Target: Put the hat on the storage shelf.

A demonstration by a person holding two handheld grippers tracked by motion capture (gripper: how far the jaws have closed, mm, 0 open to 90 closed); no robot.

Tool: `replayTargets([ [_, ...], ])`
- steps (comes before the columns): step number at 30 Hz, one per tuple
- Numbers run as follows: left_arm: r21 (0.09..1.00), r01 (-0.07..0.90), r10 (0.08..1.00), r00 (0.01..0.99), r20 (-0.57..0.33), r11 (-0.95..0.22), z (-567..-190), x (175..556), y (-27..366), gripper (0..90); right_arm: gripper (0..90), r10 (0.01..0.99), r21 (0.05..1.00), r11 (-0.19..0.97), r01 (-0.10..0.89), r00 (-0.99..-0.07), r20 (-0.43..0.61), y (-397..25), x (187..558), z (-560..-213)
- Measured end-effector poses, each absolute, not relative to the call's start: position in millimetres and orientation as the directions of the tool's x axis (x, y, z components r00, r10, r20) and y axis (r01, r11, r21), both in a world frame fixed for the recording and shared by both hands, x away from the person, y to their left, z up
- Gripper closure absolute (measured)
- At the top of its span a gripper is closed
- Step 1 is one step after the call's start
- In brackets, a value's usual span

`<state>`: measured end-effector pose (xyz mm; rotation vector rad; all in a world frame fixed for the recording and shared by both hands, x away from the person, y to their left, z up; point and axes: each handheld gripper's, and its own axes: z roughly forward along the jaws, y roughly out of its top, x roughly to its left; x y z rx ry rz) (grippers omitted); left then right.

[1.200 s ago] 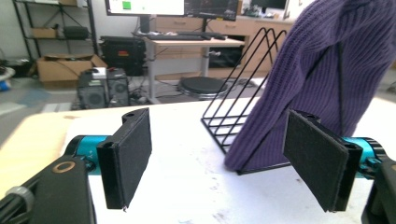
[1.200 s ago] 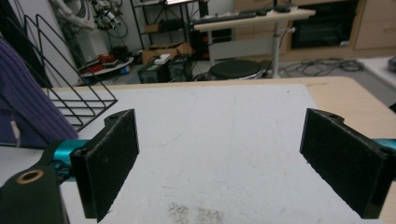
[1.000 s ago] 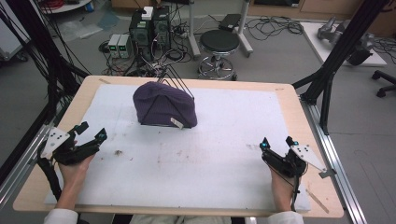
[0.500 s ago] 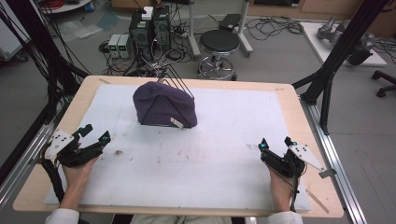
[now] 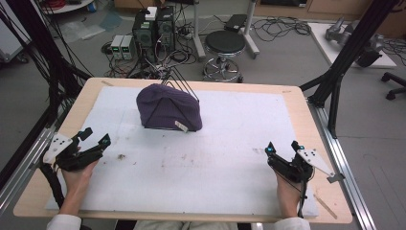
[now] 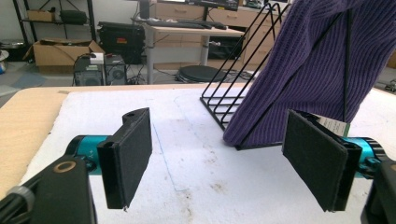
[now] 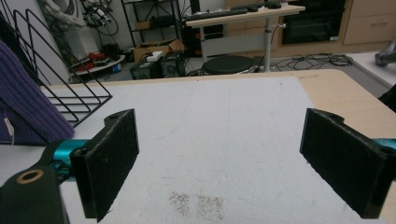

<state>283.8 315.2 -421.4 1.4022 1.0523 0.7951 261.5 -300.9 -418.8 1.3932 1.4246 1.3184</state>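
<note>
A purple knitted hat (image 5: 167,108) is draped over a black wire rack (image 5: 179,84) at the back middle of the white mat (image 5: 230,158); a small white label hangs at its lower edge. My left gripper (image 5: 95,137) stands open at the mat's left side, a good way from the hat. In the left gripper view the purple knitted hat (image 6: 313,70) and the wire rack (image 6: 233,100) lie ahead between the spread jaws. My right gripper (image 5: 282,147) is open at the right side, nothing between its jaws. The right gripper view has the purple hat (image 7: 23,107) at far left.
The mat covers a wooden table (image 5: 316,129). Black frame posts (image 5: 340,72) stand at both sides. Beyond the far edge are a round stool (image 5: 225,45), computer boxes (image 5: 153,26) and cables on the floor. Faint stains mark the mat (image 7: 196,200).
My left gripper has shifted slightly right and inward over the mat. The right gripper and the hat have stayed put.
</note>
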Motion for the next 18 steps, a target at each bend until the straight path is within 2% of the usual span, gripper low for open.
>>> replayTargets([
  [18,0.986,0.155,0.921,0.374,-0.11,0.055,-423.3,285.6,316.2,23.9,10.9,0.978,0.967,-0.113,0.23,-0.144,0.148,-301.8,262.3,-419.5],
])
